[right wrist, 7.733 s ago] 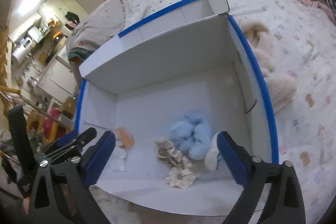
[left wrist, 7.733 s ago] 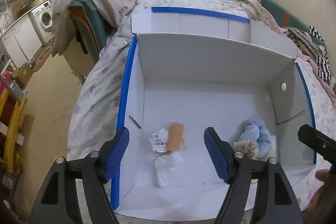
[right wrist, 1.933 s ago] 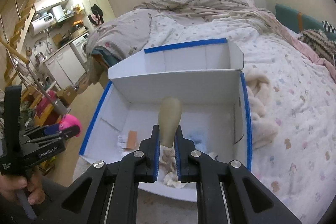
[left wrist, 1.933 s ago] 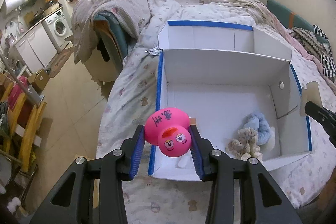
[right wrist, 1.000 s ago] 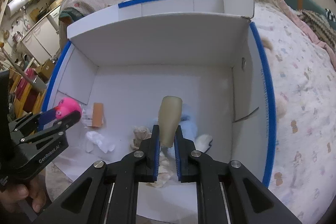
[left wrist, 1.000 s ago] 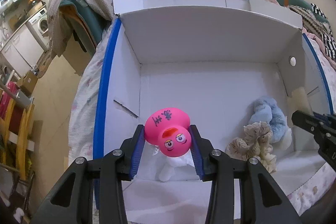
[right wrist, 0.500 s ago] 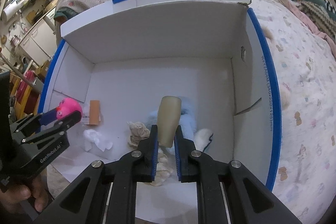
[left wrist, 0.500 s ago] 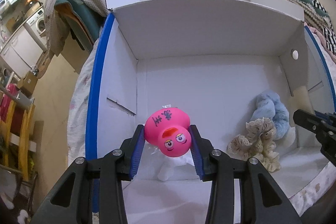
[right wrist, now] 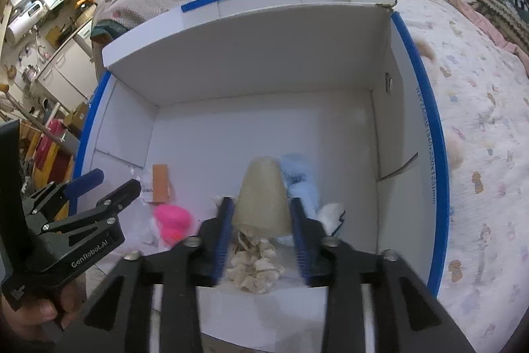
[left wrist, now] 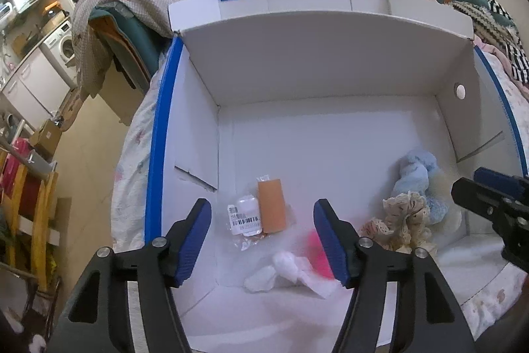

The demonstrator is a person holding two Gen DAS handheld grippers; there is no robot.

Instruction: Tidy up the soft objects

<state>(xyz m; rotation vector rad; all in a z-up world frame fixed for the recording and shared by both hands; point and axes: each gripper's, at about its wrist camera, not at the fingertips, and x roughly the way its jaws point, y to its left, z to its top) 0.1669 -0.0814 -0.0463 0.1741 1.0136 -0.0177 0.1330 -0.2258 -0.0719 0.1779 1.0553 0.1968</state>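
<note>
A white cardboard box (left wrist: 297,55) with blue-taped edges lies on the bed. Above its near left part my left gripper (left wrist: 263,237) has its jaws opening, and nothing is between them. Just below, the pink rubber toy (left wrist: 317,253) is a falling blur beside the right finger. In the right wrist view that pink toy (right wrist: 172,220) is by the left gripper (right wrist: 114,182). My right gripper (right wrist: 261,204) is also opening. The beige sponge (right wrist: 263,197) is still between its blurred fingers, and the pads stand off it.
On the box (right wrist: 248,65) floor lie an orange packet (left wrist: 271,207), a crumpled white cloth (left wrist: 287,267), a blue plush (left wrist: 420,174) and a cream lace scrunchie (left wrist: 403,220). The right gripper (left wrist: 469,182) shows at the right edge. Floral bedding (right wrist: 479,121) surrounds the box.
Both grippers have opened. The pink toy has left the left jaws and drops into the box. The right jaws have spread away from the beige sponge.
</note>
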